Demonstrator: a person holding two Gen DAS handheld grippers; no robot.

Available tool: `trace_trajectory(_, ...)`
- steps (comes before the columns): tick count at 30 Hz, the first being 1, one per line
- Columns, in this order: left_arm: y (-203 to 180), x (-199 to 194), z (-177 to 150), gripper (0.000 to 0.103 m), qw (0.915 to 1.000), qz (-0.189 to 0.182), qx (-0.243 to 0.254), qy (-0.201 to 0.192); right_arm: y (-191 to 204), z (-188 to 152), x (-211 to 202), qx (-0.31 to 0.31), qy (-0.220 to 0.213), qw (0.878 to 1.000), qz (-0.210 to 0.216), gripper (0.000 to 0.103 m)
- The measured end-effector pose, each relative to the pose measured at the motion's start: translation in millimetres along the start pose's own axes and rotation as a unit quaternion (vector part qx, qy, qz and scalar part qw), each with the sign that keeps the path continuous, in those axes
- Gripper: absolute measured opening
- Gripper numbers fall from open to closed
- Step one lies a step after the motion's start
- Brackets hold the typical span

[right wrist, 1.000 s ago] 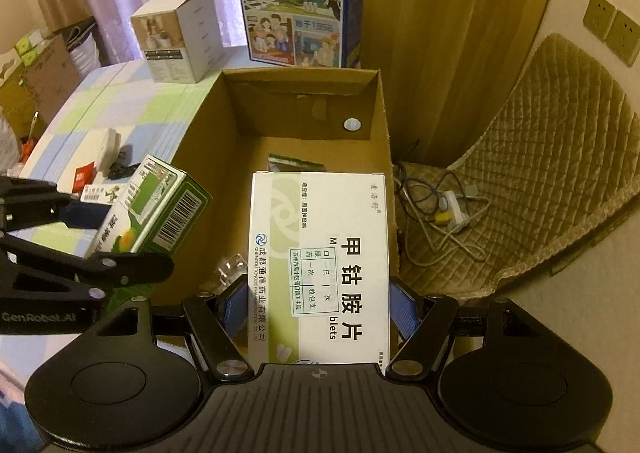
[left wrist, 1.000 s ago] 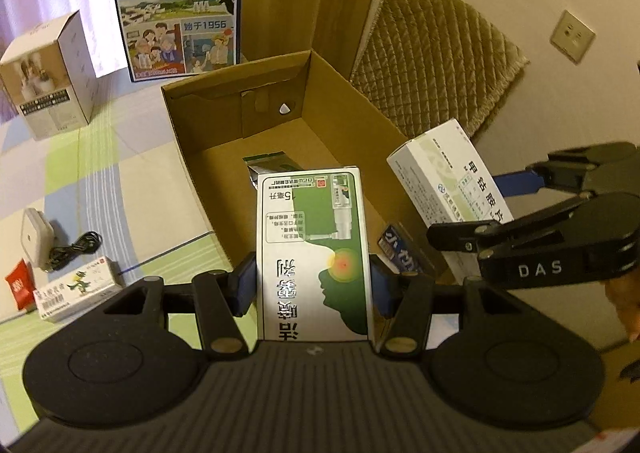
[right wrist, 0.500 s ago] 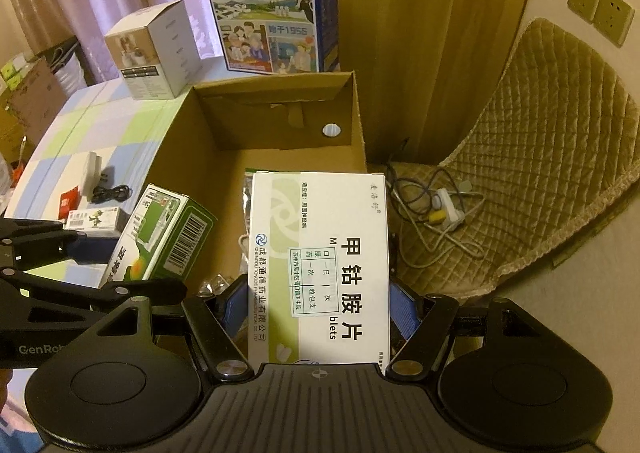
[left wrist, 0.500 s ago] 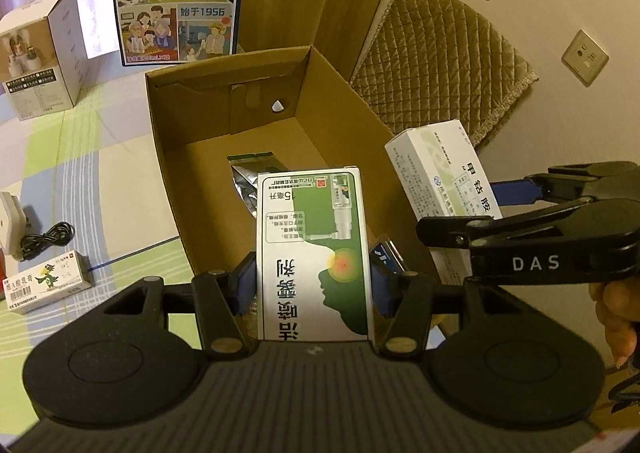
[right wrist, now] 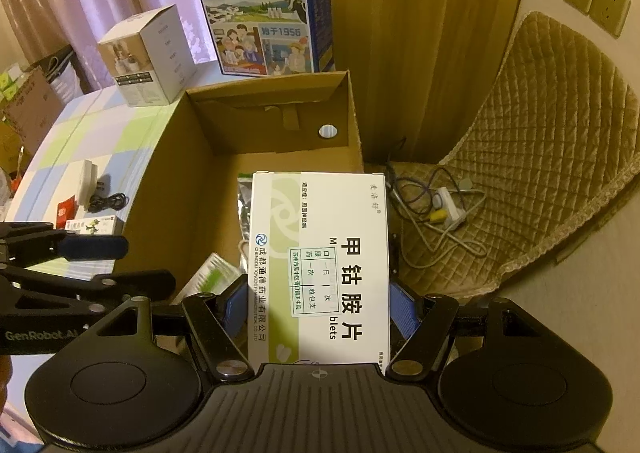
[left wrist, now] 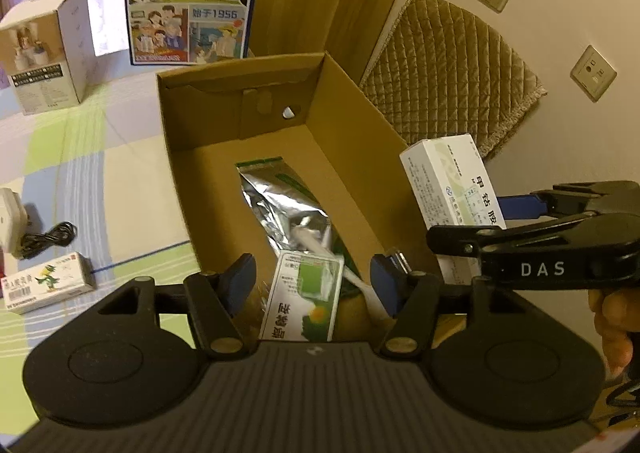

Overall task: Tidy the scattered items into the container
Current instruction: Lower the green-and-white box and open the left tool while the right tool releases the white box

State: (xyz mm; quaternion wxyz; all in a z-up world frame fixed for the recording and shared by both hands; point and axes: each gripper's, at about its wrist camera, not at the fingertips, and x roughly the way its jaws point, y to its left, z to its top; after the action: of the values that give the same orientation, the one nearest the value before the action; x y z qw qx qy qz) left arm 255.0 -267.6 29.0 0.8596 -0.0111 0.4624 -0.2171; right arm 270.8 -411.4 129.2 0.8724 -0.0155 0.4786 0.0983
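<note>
Your left gripper (left wrist: 312, 283) sits over the near end of the cardboard box (left wrist: 348, 125), and its fingers (left wrist: 240, 279) are opening; the green-and-white medicine box (left wrist: 302, 299) lies between them, tilted, with a clear gap on either side, so nothing is pinched there; it is down inside the cardboard box, against the silver foil pouch (left wrist: 280, 205) on the box floor; a white stick-like item crosses the pouch just beyond it, too blurred to name.

Your right gripper (right wrist: 318, 299) is just right of the cardboard box's near corner; its fingers (right wrist: 404, 307) are clamped on the white tablet box (right wrist: 320, 253), blue pads pressed to both long sides; the tablet box hangs above the cardboard box's right half, flat face up to the camera.

Left of the cardboard box, on the checked desk (left wrist: 100, 173), you have a small box with a green cartoon figure (left wrist: 44, 285), and a white charger (left wrist: 10, 217) with a coiled black cable (left wrist: 48, 237); behind the cardboard box stand a blue milk carton (right wrist: 260, 13) and a white cube carton (right wrist: 148, 53); to its right, a quilted cushion (right wrist: 540, 133) carries a tangle of cables (right wrist: 436, 213).
</note>
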Motion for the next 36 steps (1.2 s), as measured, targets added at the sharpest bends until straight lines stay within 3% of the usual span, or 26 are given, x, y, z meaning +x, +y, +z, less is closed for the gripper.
trace_trajectory(12, 18, -26, -16, 0.058, 0.9989, 0.04, 0.021, -0.012, 21, 5, -2, -0.006, -0.007, 1.0, 0.013, 0.068)
trace_trajectory(26, 35, -38, -28, 0.059, 0.9988, 0.045, 0.015, -0.015, 43, 6, 11, -0.015, 0.004, 1.0, 0.013, 0.068)
trace_trajectory(31, 43, -37, -30, 0.059, 0.9989, 0.044, 0.008, -0.015, 38, 8, 17, 0.013, 0.003, 1.0, 0.025, 0.068)
trace_trajectory(33, 46, -37, -31, 0.059, 0.9989, 0.045, 0.005, -0.015, 32, 10, 19, 0.036, 0.0, 0.999, 0.036, 0.071)
trace_trajectory(35, 48, -37, -32, 0.06, 0.9989, 0.045, 0.003, -0.014, 27, 11, 20, 0.049, -0.002, 0.998, 0.042, 0.088)
trace_trajectory(36, 49, -37, -32, 0.06, 0.9988, 0.046, 0.003, -0.014, 26, 10, 20, 0.048, -0.003, 0.998, 0.041, 0.088)
